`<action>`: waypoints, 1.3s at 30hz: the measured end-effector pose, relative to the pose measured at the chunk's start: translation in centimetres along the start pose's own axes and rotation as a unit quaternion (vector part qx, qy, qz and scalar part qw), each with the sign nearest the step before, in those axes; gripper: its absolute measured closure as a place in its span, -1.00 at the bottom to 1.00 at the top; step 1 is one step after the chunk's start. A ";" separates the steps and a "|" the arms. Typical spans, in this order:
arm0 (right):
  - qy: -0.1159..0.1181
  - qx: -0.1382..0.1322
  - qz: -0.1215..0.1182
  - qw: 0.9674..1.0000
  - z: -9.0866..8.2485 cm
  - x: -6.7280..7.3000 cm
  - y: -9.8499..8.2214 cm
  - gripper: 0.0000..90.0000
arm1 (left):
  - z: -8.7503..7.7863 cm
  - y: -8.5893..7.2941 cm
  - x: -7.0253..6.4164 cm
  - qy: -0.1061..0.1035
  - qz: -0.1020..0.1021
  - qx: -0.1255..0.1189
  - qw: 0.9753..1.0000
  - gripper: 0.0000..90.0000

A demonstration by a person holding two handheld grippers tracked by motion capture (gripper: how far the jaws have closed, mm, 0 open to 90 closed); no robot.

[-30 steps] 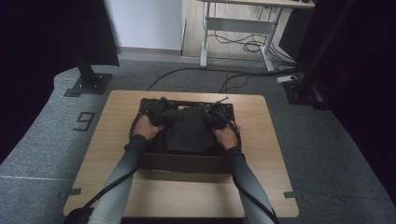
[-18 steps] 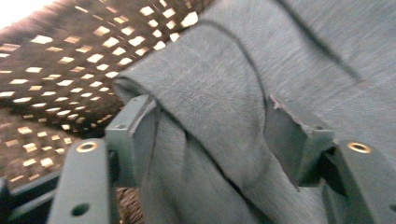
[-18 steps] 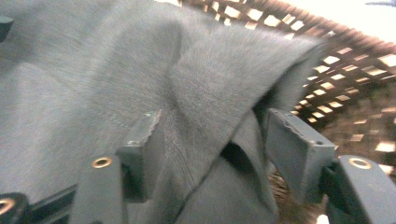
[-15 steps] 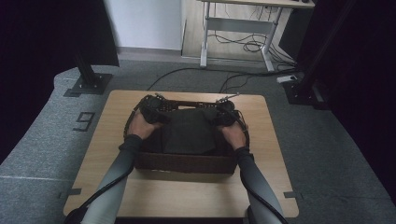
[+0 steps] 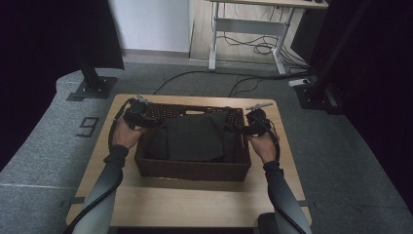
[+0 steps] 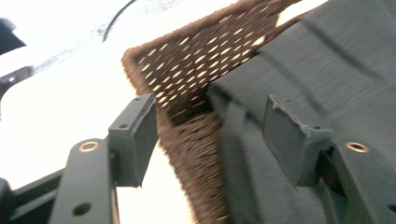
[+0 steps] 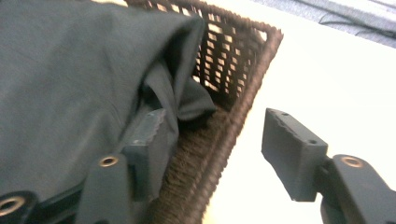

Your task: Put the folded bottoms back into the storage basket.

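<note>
High view: brown woven basket (image 5: pixel 192 168) set mid-table on the wooden table (image 5: pixel 195 204), long side toward the person. Folded dark cloth (image 5: pixel 192 136) lying inside, covering most of the basket floor. Left gripper (image 5: pixel 139 117) over the basket's far left corner, right gripper (image 5: pixel 253 124) at the far right corner, each gripped by a hand, with grey-sleeved forearms coming up from the bottom edge. Cables trailing back along both arms. Beyond the table: grey carpet, a black stand foot (image 5: pixel 92 87) to the left, desk legs and loose cables farther back.

Left gripper view: jaws apart, having just eased slightly inward, pads pressing on nothing. Basket's woven left wall (image 6: pixel 196 140) running up between them; one pad (image 6: pixel 135 135) out over the bright tabletop, the other pad (image 6: pixel 289 135) above the dark cloth (image 6: pixel 327 70) inside. Perforated far wall of the basket visible ahead. Picture blurred.

Right gripper view: jaws likewise released, having just narrowed a little, astride the basket's right rim (image 7: pixel 224 135). Left-hand pad (image 7: pixel 152 135) inside, close against a fold of the dark cloth (image 7: pixel 70 79), contact unclear; other pad (image 7: pixel 292 149) out over the table. Cloth bunched toward the basket corner, its edge drooping by the lattice wall.
</note>
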State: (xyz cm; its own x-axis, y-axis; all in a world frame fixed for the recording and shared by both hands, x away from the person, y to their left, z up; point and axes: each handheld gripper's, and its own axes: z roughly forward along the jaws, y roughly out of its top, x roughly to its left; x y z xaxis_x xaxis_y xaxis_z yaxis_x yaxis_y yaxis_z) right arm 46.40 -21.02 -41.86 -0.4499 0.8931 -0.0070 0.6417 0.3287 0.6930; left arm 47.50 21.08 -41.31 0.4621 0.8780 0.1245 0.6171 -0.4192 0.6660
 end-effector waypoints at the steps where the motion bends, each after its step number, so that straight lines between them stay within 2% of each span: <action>1: 0.002 0.003 0.005 1.000 0.3 -0.3 -0.6 0.07 | 0.2 -0.4 0.3 0.002 -0.007 0.002 1.000 -0.06; 2: 0.002 0.003 0.005 1.000 0.3 -0.3 -0.6 0.07 | 0.4 -0.9 0.5 0.001 -0.016 0.003 1.000 -0.06; 3: 0.010 0.000 0.008 1.000 0.6 -0.4 -1.2 0.18 | 0.8 -1.7 0.9 -0.009 -0.033 0.005 0.999 0.02; 4: 0.015 0.000 0.008 1.000 0.7 -0.4 -1.4 0.26 | 0.8 -1.7 0.9 -0.009 -0.033 0.005 0.999 0.09; 5: 0.018 -0.002 0.006 1.000 0.8 -0.4 -1.6 0.34 | 1.2 -2.4 1.1 -0.017 -0.041 0.008 0.999 0.19; 7: 0.007 -0.003 0.004 1.000 0.8 -0.3 -1.9 0.51 | 1.3 -2.7 1.1 -0.022 -0.043 0.009 0.999 0.35; 8: 0.006 -0.006 0.004 1.000 0.7 -0.3 -2.0 0.52 | 1.4 -2.9 1.0 -0.016 -0.044 0.008 0.999 0.45; 10: 0.012 -0.011 0.012 1.000 0.7 -0.5 -2.2 0.53 | 1.4 -3.2 0.9 -0.012 -0.046 0.003 0.999 0.49; 11: 0.016 -0.017 0.018 1.000 0.6 -0.6 -2.3 0.54 | 1.4 -3.3 0.8 -0.012 -0.052 0.001 0.999 0.49; 12: 0.018 -0.022 0.022 0.999 0.5 -0.5 -2.7 0.54 | 1.3 -3.4 0.6 -0.006 -0.049 0.001 0.999 0.51; 19: 0.029 -0.037 0.019 0.999 -0.6 0.5 -4.2 0.52 | 0.1 -4.5 0.1 -0.002 -0.040 0.005 0.999 0.51; 23: 0.037 -0.043 0.007 0.998 -1.4 1.5 -5.1 0.51 | -1.4 -6.2 -0.2 -0.007 -0.046 0.001 0.999 0.51; 30: 0.048 -0.051 -0.004 0.998 -2.5 3.4 -6.5 0.50 | -3.3 -8.2 -0.5 -0.005 -0.056 0.001 0.998 0.51; 34: 0.054 -0.051 -0.008 0.997 -3.0 4.1 -7.0 0.50 | -4.9 -10.0 -1.0 -0.007 -0.071 -0.007 0.997 0.51; 39: 0.056 -0.046 -0.014 0.997 -3.2 4.6 -7.0 0.51 | -5.6 -10.9 -1.2 -0.008 -0.072 -0.010 0.997 0.48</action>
State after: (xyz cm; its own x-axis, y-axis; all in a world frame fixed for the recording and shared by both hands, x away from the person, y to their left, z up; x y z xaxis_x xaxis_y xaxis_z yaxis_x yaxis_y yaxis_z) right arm 37.89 -20.21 -44.45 -0.5360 0.8427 0.0496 0.5711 0.3188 0.7565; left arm 36.67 25.88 -44.58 0.3799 0.9249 0.0150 0.6645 -0.2842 0.6911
